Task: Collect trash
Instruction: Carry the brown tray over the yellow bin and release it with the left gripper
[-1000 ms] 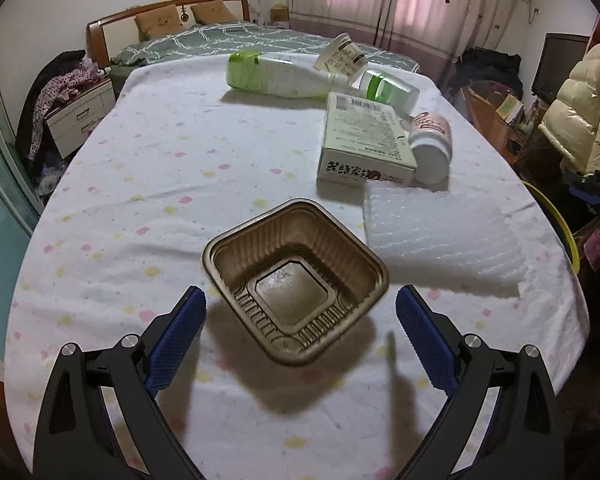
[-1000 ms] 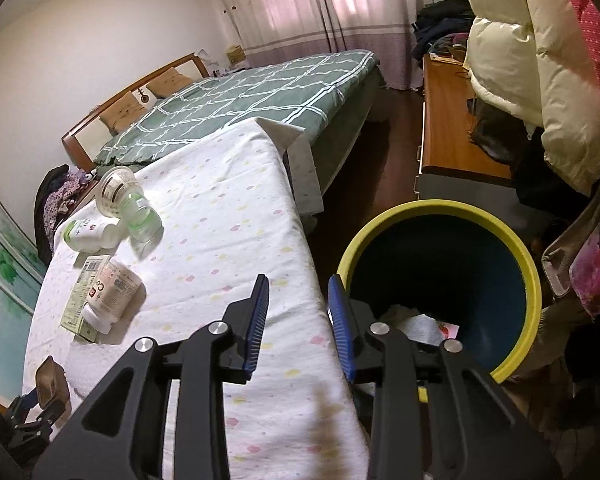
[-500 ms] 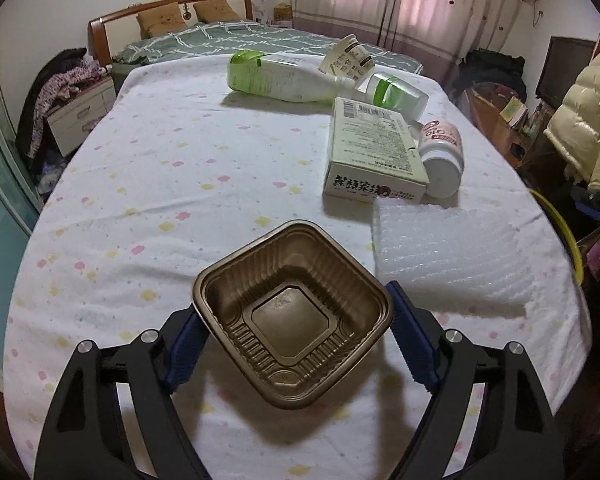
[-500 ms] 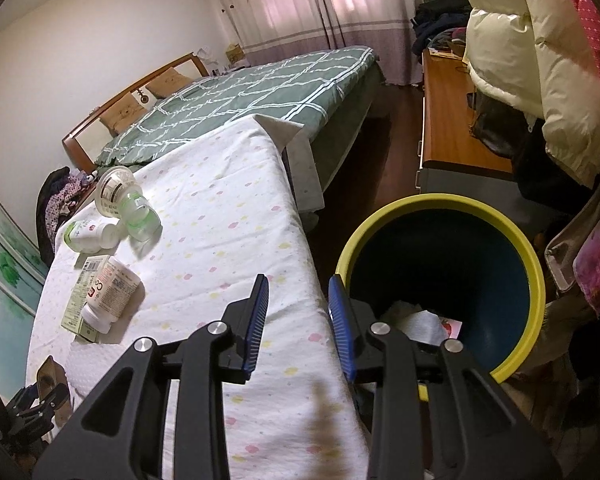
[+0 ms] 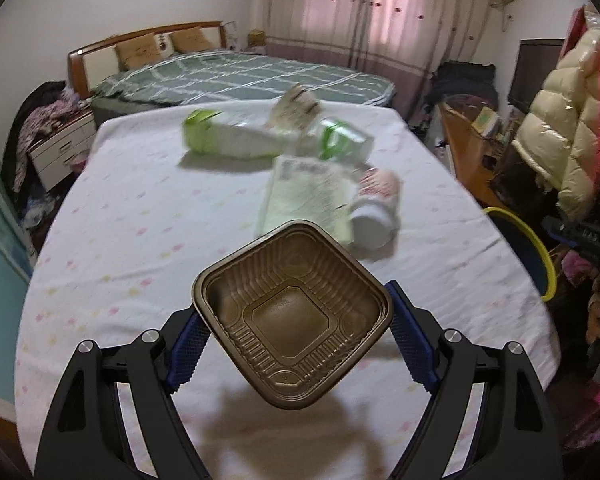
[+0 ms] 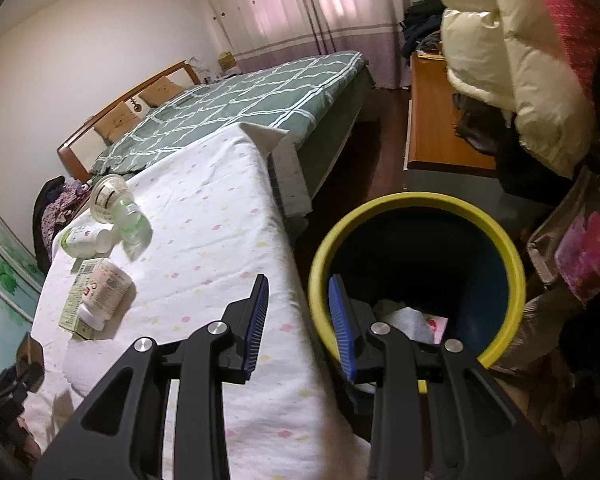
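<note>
A brown plastic tray (image 5: 296,316), empty and ribbed inside, fills the lower centre of the left wrist view, clamped at two opposite corners between the blue pads of the left hand-held gripper (image 5: 296,336) and lifted clear of the bench (image 5: 120,240), where its shadow falls on the spotted white cloth. Behind it, in the upper middle of the frame, the remaining trash lies blurred: a green-capped white bottle (image 5: 224,138) on its side, a clear cup (image 5: 296,110) tipped against a second green-and-white bottle (image 5: 340,142), a flat carton (image 5: 308,196) covered in print too smeared to read, and a white jar (image 5: 374,210) with a red-marked label just beside the carton. In the right wrist view the same carton (image 6: 74,300) shows a barcode at its far end, and the jar (image 6: 104,292) lying on it carries small print and a red logo that cannot be made out. The right hand-held gripper (image 6: 298,322) holds nothing, its jaws parted by a narrow gap over the edge of the bench. At lower right of that view stands a yellow-rimmed bin (image 6: 512,264), dark blue inside, holding crumpled white paper (image 6: 404,318) and a pink-marked scrap at its bottom.
</note>
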{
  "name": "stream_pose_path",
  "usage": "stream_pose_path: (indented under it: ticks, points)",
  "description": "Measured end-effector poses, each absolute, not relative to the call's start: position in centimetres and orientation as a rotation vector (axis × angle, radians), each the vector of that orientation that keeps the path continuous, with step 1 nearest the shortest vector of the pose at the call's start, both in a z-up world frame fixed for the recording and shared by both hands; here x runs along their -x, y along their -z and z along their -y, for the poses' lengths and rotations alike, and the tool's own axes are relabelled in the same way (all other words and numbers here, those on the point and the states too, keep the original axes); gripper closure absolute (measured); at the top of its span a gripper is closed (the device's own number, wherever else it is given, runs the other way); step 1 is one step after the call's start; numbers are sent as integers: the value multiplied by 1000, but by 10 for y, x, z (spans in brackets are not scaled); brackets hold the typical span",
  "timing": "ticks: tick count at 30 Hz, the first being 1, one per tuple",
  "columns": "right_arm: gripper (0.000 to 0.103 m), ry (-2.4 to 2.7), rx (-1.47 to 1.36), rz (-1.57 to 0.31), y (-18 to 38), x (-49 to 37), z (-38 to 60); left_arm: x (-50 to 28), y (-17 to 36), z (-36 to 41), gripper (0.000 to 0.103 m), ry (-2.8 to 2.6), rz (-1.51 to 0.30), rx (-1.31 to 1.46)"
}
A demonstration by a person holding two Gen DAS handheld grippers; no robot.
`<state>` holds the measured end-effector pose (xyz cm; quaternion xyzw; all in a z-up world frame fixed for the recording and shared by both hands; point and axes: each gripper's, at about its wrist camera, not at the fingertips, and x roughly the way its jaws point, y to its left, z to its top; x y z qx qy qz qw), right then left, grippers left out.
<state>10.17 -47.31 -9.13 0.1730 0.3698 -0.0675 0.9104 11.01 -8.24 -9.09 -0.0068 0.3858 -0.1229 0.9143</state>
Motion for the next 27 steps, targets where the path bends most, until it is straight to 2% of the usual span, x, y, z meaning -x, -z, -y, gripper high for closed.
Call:
stream_pose_path:
  ticks: [8, 17, 21, 27]
  points:
    - [73, 231, -370, -757, 103, -84, 509, -134, 85, 157, 22, 398, -806, -9]
    - [73, 362, -387, -734, 110, -57, 559, -160, 84, 284, 22, 609, -826, -97]
    - [67, 405, -398, -722, 111, -44, 578, -172, 93, 340, 22, 668, -859, -144]
    - [66, 446, -420, -722, 115, -30, 604, -186, 107, 406, 21, 716, -889, -199]
